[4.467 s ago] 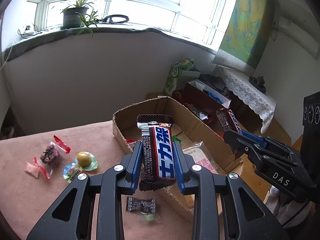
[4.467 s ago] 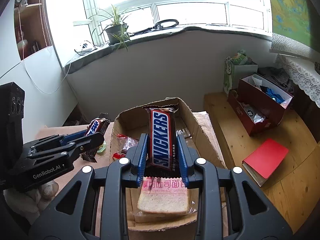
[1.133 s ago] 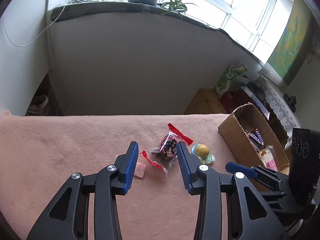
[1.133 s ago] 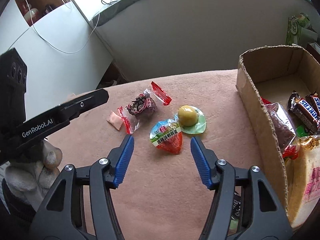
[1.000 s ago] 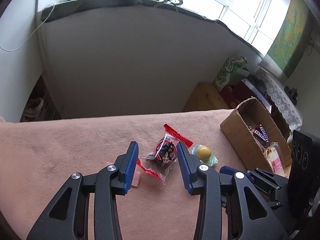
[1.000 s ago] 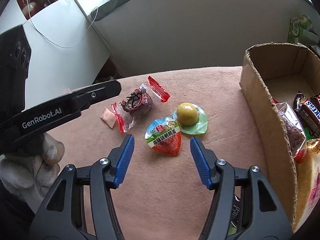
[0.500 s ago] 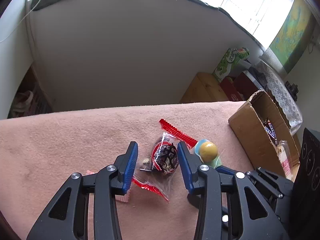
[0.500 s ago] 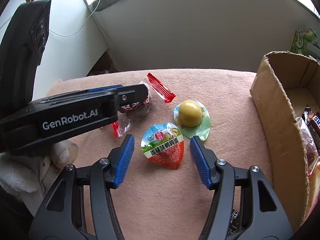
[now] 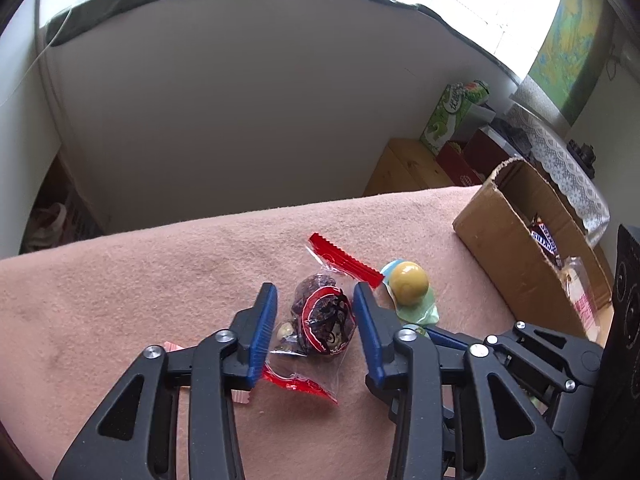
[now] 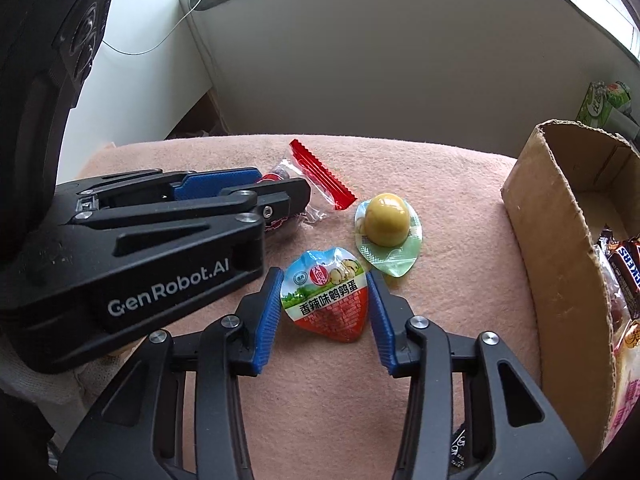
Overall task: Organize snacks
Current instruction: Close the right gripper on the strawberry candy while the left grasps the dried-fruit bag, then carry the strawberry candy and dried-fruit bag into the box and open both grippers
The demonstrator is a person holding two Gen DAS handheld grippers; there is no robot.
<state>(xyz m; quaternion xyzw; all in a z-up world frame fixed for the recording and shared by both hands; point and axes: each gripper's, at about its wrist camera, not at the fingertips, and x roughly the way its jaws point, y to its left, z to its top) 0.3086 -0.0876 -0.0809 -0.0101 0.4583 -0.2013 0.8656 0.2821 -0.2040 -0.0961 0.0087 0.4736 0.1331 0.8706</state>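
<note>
My left gripper is open, its blue pads on either side of a clear packet of dark dried fruit with red ends lying on the pink cloth. My right gripper is open around a heart-shaped red and blue quail-egg packet. A yellow ball-shaped snack on a green seal lies just beyond it, also in the left wrist view. The left gripper's body lies at the left of the right wrist view.
A cardboard box with Snickers bars and a bread packet stands at the right, also in the left wrist view. A small pink wafer packet lies behind the left finger. The table's far edge drops to the floor.
Both grippers released their chocolate bars into the box, moved left over the cloth and lowered. Each now straddles a loose snack, closer than half a second ago.
</note>
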